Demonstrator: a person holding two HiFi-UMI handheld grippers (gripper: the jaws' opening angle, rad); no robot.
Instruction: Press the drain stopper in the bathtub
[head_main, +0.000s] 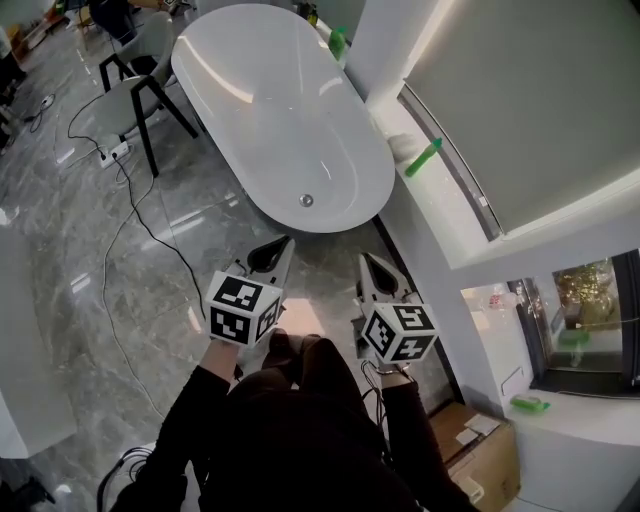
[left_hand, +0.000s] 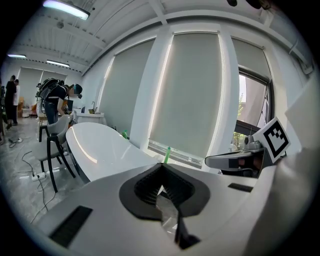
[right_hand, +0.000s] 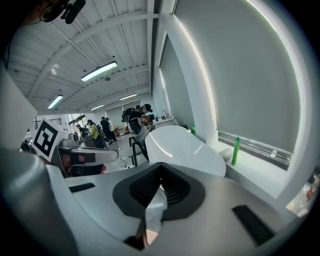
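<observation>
Small round metal drain stopper (head_main: 307, 200) sits at the near end of the white oval bathtub (head_main: 250, 90), whose long axis runs away from the person. Left gripper (head_main: 280, 248) and right gripper (head_main: 369, 264) are both clenched empty, just outside the tub's near rim. The stopper is ahead between them, and the left looks nearer.

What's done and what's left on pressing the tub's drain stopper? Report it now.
Done: nothing visible; the drain stopper sits in the bathtub with neither gripper near it. In hand: the left gripper and right gripper hover over the floor short of the tub, jaws together, empty. Left: reach in and press the stopper.
</observation>
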